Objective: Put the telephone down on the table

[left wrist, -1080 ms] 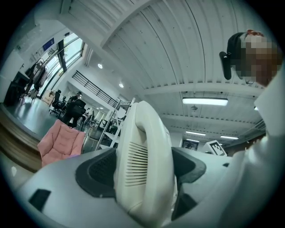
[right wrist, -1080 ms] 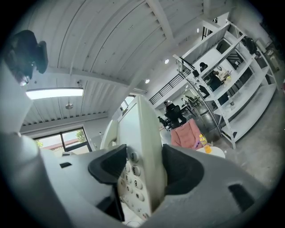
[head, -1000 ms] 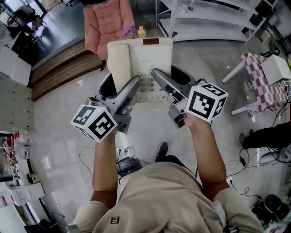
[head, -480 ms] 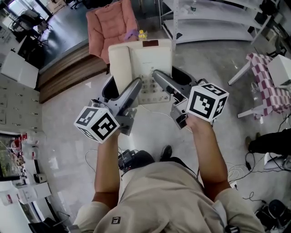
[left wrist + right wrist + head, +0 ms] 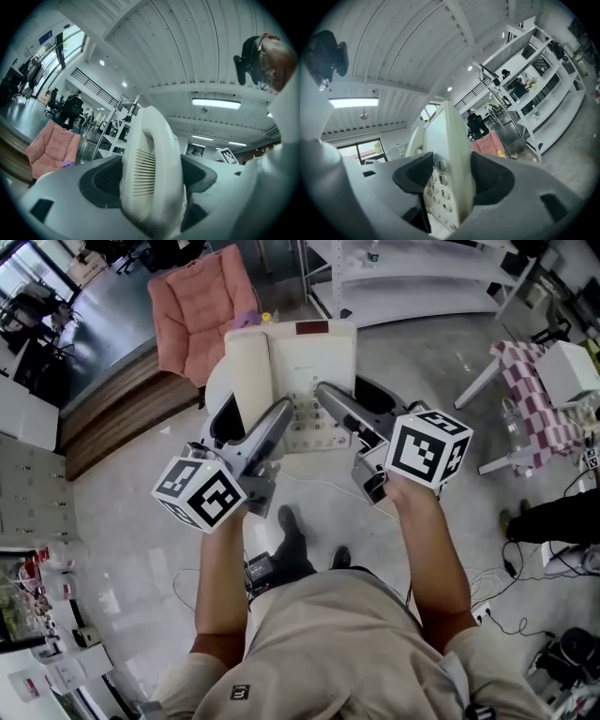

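Note:
A cream telephone [image 5: 309, 357] with its handset [image 5: 246, 367] on the left side is held up in the air above the floor, between both grippers. My left gripper [image 5: 274, 423] is shut on the handset edge; in the left gripper view the ribbed handset [image 5: 152, 154] fills the gap between the dark pads. My right gripper [image 5: 339, 413] is shut on the keypad side of the base. In the right gripper view the number keys [image 5: 437, 180] sit between its jaws. No table shows under the telephone.
A pink armchair [image 5: 192, 310] stands beyond the telephone on the left. White shelving [image 5: 412, 277] runs along the back. A checkered cloth-covered stand [image 5: 530, 395] and a white box [image 5: 572, 371] are at the right. Cables and a power strip [image 5: 258, 568] lie by the person's feet.
The floor and armchair have slid left in the head view and the person's foot has stepped forward. Both grippers keep the same hold on the telephone.

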`<state>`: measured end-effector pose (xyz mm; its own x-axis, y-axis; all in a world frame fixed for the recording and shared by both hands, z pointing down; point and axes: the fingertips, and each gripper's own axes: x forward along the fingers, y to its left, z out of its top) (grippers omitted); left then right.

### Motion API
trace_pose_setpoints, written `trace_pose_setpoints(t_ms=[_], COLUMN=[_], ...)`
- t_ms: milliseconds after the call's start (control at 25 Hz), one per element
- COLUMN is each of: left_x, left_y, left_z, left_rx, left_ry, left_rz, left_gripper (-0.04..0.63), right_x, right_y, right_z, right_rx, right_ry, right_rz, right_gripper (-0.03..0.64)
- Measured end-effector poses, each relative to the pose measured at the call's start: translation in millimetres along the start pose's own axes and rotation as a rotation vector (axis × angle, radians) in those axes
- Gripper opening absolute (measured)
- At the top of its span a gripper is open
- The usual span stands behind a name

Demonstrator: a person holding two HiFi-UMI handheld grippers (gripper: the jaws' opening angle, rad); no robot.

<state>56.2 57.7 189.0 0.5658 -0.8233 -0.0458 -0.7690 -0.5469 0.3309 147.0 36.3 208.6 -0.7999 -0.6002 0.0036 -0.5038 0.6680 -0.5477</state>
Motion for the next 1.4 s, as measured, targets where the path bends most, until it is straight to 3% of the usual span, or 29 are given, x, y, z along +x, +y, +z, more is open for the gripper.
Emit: trace_pose_setpoints(t_ms=[520, 640, 1400], left_x=[73.4, 86.0, 123.0], left_y=[68.2, 82.3, 173.8], left_z=[21.5, 23.8, 43.9], left_rx=[-0.029, -0.032, -0.076], left_ry=[0.049, 0.08, 0.079], left_rz=[-0.164, -0.17, -0.237], left_gripper=[0.36, 0.36, 0.36], right_x=[62.6, 76.7, 166.5], right_y=[-47.4, -58.3, -83.9], right_z=[35.0, 38.7, 49.9], right_rx=[-0.001, 0.007, 0.011], right_ry=[-0.057, -0.061, -0.046], right_rz=[-0.154, -0.175, -0.243], right_gripper=[0.236, 0.236, 0.236])
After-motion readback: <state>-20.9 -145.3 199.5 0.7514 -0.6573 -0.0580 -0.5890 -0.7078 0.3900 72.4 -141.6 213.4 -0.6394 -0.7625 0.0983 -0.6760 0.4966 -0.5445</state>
